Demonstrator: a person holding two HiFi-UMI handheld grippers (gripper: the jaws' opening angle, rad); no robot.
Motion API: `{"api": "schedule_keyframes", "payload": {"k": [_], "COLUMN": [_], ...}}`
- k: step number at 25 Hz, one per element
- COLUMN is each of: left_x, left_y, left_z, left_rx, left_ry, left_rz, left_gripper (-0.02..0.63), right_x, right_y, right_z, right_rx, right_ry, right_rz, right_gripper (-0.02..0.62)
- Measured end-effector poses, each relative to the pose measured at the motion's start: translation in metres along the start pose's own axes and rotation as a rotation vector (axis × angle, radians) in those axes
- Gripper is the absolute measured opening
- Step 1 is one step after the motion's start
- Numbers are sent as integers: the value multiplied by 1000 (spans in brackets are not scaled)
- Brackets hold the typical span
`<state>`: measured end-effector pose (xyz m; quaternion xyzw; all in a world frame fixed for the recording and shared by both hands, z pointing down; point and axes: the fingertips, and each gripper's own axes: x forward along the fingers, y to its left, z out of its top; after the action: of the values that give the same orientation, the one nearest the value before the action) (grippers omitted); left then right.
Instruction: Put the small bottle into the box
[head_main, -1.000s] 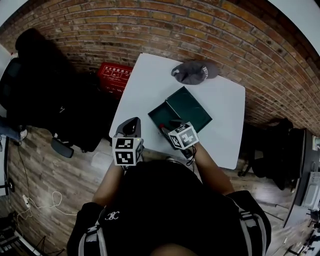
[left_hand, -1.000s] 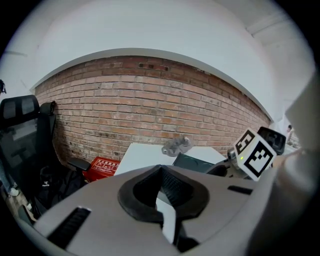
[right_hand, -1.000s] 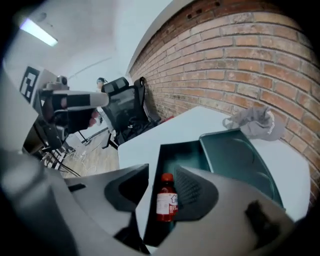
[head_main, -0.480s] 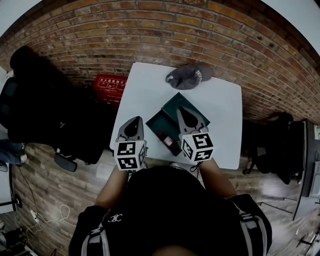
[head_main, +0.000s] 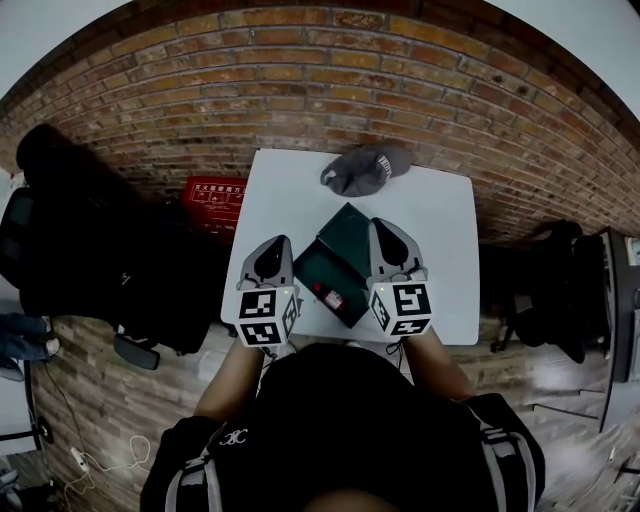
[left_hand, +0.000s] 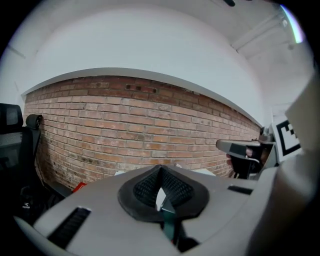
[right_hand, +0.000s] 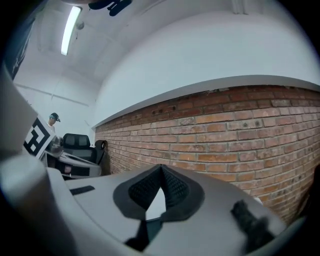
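Small bottle (head_main: 329, 298) lying inside the open dark-green box (head_main: 345, 232) on the white table (head_main: 445, 225), toward the near end of the tray. Left gripper (head_main: 272, 246) clenched on nothing, held above the table's left edge. Right gripper (head_main: 386, 231) with jaws just drawn together, nothing between them, held above the box's right side. Placing step judged complete, with both tools clear of the box. Next move, as a judgement: none demanded by the task beyond drawing back; shutting the lid, if wanted, calling for 1 claw to reopen. Hard to make out: bottle little more than a red-and-dark speck, cap end unreadable; near table edge covered by the person's body; both gripper views aimed at the brick wall (left_hand: 125, 130), the box a mere green sliver below the left jaws
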<state>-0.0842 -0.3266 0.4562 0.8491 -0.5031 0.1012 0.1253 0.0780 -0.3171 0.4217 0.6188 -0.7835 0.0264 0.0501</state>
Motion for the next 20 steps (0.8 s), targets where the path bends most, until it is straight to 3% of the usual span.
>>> {"api": "schedule_keyframes", "payload": {"k": [7,13,20], "left_x": [4,0,-9], "left_y": [-8,-10,-14], "left_z": [14,20,16], "left_rx": [27,37,43], "left_ry": [-20,-27,-19], "left_rz": [-27,-23,-27], "left_gripper": [3,3,3], "right_x": [0,0,-4], "right_y": [-17,11,16], "right_z": [-4,-18,-13], "right_rx": [69,100,155], "right_ry": [15,64,46], "right_rz": [-50,71,62], "right_gripper": [29,28,28]}}
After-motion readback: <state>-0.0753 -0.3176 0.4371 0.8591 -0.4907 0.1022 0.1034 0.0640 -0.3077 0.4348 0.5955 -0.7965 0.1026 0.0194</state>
